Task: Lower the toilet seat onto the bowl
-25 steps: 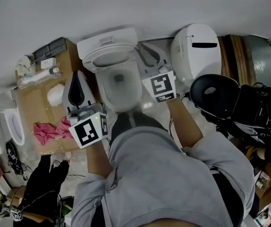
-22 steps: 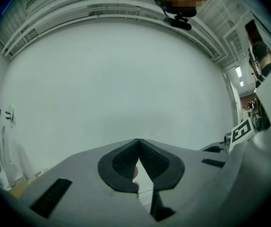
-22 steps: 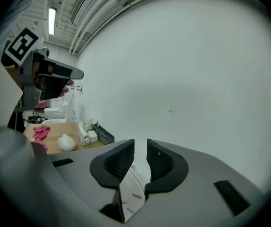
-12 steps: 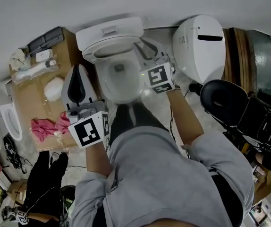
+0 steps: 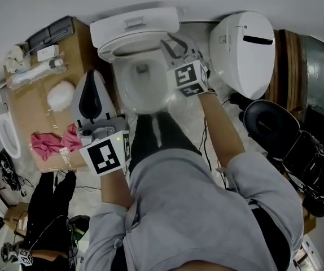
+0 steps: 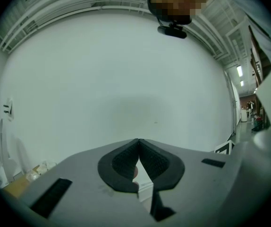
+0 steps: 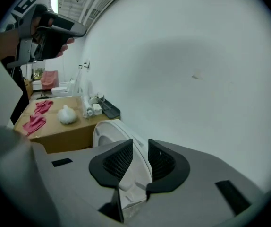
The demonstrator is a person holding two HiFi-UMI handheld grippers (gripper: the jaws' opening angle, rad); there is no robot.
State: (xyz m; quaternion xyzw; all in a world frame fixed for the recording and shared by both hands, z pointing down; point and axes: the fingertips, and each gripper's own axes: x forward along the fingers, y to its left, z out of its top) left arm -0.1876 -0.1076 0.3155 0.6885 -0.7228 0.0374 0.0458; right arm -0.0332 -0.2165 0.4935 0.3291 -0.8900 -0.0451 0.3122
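Note:
A white toilet stands against the wall at the top of the head view, its bowl [image 5: 142, 89] open. The toilet seat [image 5: 129, 45] stands raised toward the tank [image 5: 135, 22]. My right gripper [image 5: 175, 46] reaches to the seat's right edge. In the right gripper view the seat [image 7: 108, 130] runs edge-on between the two black pads, and the right gripper [image 7: 140, 144] is shut on its rim. My left gripper [image 5: 91, 97] hangs left of the bowl, away from the toilet. It [image 6: 138, 141] is shut with nothing between its pads and faces the bare wall.
A second white toilet unit [image 5: 244, 44] stands right of the toilet. A cardboard box [image 5: 32, 114] at the left carries pink cloths [image 5: 46, 143], a white ball [image 5: 60, 95] and small items. A black round seat [image 5: 275, 129] and cables lie at the right.
My right gripper has moved up and left from beside the bowl to the raised seat's right edge. The left gripper has stayed beside the bowl.

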